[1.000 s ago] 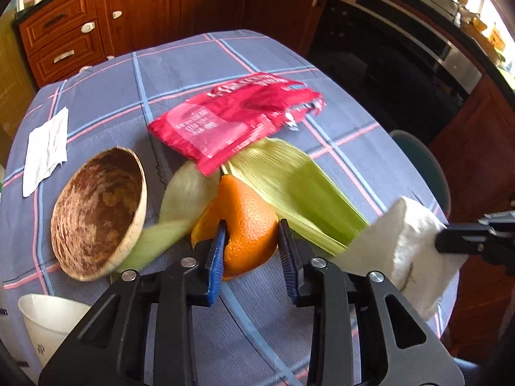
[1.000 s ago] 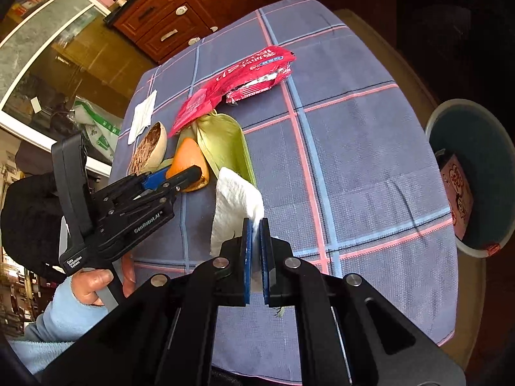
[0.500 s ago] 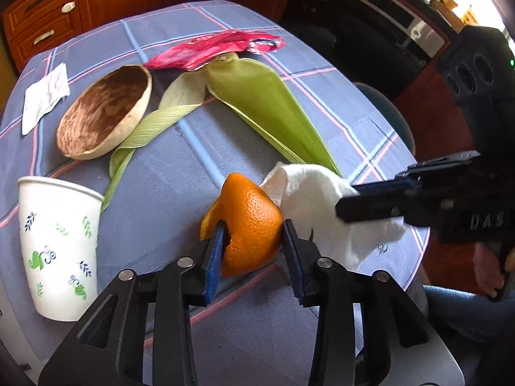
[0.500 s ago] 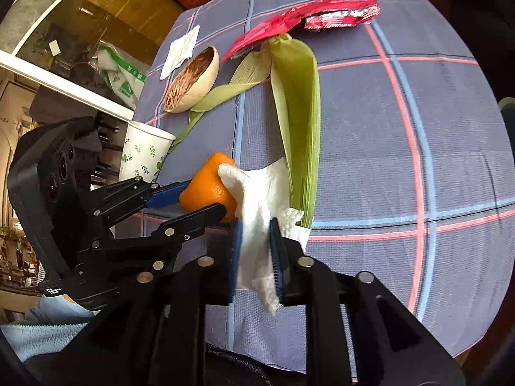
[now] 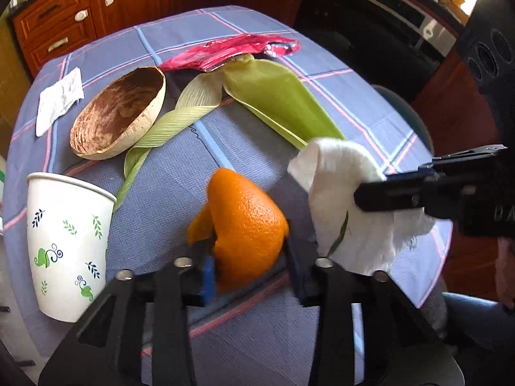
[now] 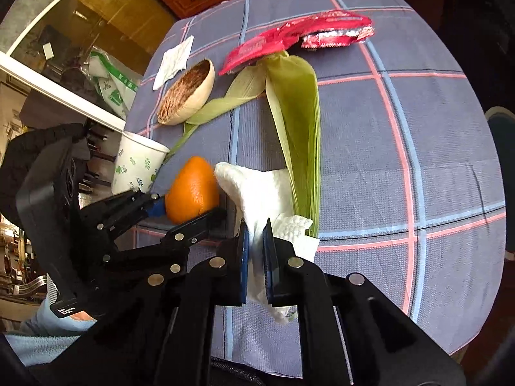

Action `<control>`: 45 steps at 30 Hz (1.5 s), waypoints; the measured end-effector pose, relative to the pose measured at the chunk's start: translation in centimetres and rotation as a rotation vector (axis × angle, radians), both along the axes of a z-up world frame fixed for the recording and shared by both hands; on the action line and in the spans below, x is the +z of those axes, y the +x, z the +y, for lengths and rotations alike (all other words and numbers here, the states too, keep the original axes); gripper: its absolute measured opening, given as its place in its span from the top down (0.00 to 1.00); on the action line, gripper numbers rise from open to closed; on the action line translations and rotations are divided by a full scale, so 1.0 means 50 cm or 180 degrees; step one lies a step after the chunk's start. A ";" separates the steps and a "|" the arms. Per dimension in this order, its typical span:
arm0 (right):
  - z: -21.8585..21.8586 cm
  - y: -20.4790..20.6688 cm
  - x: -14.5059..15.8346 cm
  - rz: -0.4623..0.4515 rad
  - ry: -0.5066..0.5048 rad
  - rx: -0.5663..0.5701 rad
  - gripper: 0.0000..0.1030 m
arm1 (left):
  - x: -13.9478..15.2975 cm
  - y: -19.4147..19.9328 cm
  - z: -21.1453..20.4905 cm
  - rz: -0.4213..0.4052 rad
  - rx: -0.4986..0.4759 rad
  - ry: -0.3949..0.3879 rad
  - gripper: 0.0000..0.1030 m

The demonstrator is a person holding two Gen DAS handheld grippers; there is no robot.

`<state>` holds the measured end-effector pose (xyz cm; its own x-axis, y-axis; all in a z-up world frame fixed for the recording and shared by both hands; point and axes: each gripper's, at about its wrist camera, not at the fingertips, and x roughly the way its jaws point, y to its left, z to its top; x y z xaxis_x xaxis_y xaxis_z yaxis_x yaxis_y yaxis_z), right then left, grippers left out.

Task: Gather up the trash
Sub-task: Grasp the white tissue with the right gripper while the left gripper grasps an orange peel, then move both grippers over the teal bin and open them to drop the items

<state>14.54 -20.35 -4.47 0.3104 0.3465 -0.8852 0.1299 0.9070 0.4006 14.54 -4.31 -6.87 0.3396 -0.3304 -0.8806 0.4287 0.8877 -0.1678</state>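
Observation:
My left gripper (image 5: 249, 267) is shut on an orange peel (image 5: 248, 225), held near the table's front edge; the peel also shows in the right wrist view (image 6: 193, 189). My right gripper (image 6: 256, 254) is shut on a white paper napkin (image 6: 257, 193), just right of the peel; the napkin also shows in the left wrist view (image 5: 357, 199). A green corn husk (image 5: 276, 103), a red wrapper (image 5: 231, 51), a brown shell bowl (image 5: 119, 112), a paper cup (image 5: 64, 241) and a small white paper (image 5: 58, 99) lie on the checked cloth.
The round table (image 6: 434, 128) has a blue checked cloth. A teal bin (image 6: 502, 135) stands below the table's right edge. Wooden cabinets (image 5: 96, 3) stand behind, an oven (image 5: 386, 16) at the right. The paper cup (image 6: 138, 164) stands close to the left gripper.
Both grippers pulled back toward the table's front edge with their loads. The peel came away from the husk. The napkin and peel now sit side by side.

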 end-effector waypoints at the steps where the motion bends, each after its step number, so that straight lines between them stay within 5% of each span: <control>1: -0.011 -0.002 0.014 -0.0055 0.0034 -0.0051 0.93 | 0.007 0.001 0.004 -0.0006 0.0018 -0.0016 0.81; 9: -0.078 -0.020 0.133 -0.0563 0.0185 -0.0291 0.93 | 0.115 0.013 0.019 -0.0242 0.0135 -0.0151 0.82; 19: -0.168 -0.073 0.214 -0.0892 0.0258 -0.0589 0.93 | 0.213 0.019 -0.087 -0.0442 -0.0211 -0.0353 0.82; 35: -0.394 -0.196 0.189 -0.0905 0.0066 -0.1448 0.93 | 0.171 0.040 -0.382 -0.0156 -0.1048 -0.0319 0.82; 45: -0.570 -0.255 0.093 -0.0647 -0.0016 -0.2087 0.92 | 0.087 0.080 -0.621 0.0109 -0.1486 -0.0248 0.81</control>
<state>1.79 -48.87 0.20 0.6147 0.0263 -0.7883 0.5754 0.6686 0.4710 18.56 -35.33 -2.51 0.1103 -0.5064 -0.8552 0.7721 0.5855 -0.2471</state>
